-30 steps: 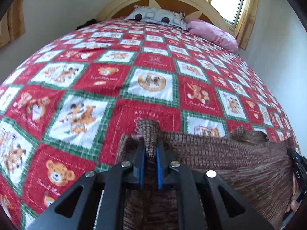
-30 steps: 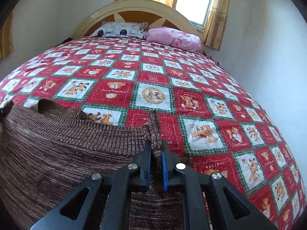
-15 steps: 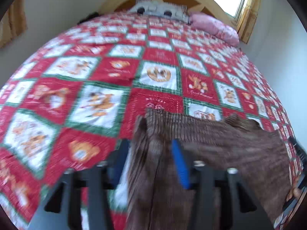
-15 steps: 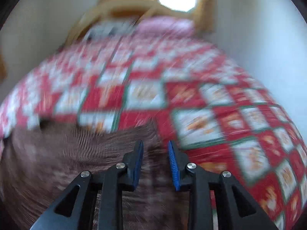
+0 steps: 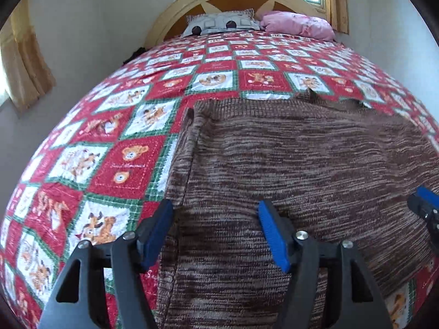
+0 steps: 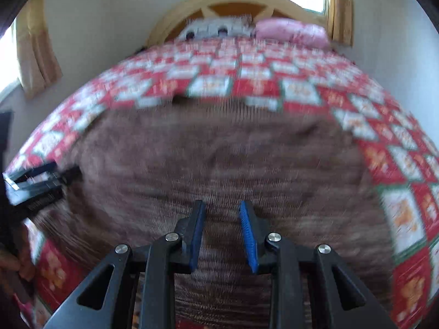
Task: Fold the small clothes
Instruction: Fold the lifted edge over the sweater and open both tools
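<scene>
A red and green patchwork bedspread [image 5: 131, 161] covers the bed, and the brown knitted garment [image 5: 301, 164] lies spread on its near part, its far edge turned up in small peaks. The left gripper [image 5: 216, 227] hangs over the garment's left edge with jaws wide apart and empty; the right gripper [image 6: 222, 227] sits over its middle, parted and holding nothing. A fold looks just laid down; next comes fresh grips on an edge.

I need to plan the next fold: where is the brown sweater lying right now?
In the left wrist view the brown knit sweater lies spread flat on the teddy-bear quilt, toward the foot of the bed, under both open tools.
</scene>
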### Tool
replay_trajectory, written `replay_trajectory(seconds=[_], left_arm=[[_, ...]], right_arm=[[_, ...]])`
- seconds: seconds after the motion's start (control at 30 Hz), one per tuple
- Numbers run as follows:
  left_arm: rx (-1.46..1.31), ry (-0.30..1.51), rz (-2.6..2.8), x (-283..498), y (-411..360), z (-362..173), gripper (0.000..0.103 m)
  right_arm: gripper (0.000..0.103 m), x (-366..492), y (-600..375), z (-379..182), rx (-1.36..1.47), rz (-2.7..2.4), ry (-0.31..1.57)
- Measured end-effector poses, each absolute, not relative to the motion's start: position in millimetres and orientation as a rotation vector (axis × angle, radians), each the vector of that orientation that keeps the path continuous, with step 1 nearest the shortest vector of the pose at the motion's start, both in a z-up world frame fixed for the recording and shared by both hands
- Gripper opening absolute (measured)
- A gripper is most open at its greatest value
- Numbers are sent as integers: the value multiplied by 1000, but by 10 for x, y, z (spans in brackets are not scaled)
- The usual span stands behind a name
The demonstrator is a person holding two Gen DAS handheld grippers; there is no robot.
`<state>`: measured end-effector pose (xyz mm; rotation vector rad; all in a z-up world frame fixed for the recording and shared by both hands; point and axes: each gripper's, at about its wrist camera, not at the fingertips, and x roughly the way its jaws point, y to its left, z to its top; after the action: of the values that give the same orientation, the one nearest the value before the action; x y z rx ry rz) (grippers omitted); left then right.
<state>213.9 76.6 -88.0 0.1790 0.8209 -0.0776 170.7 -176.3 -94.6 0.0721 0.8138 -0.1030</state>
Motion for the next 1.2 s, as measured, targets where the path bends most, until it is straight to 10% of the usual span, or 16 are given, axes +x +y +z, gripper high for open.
replay_trajectory(seconds=[0.23, 0.47, 1.2], left_arm=[[173, 820, -65, 2161, 795, -909, 75], [47, 880, -30, 2187, 987, -957, 101], [5, 914, -4, 2134, 989, -985, 103]], right_arm=[[51, 1720, -1646, -964, 19, -67, 809], [52, 1714, -1588, -959, -33, -95, 809], [53, 1685, -1662, -957, 30, -64, 790]])
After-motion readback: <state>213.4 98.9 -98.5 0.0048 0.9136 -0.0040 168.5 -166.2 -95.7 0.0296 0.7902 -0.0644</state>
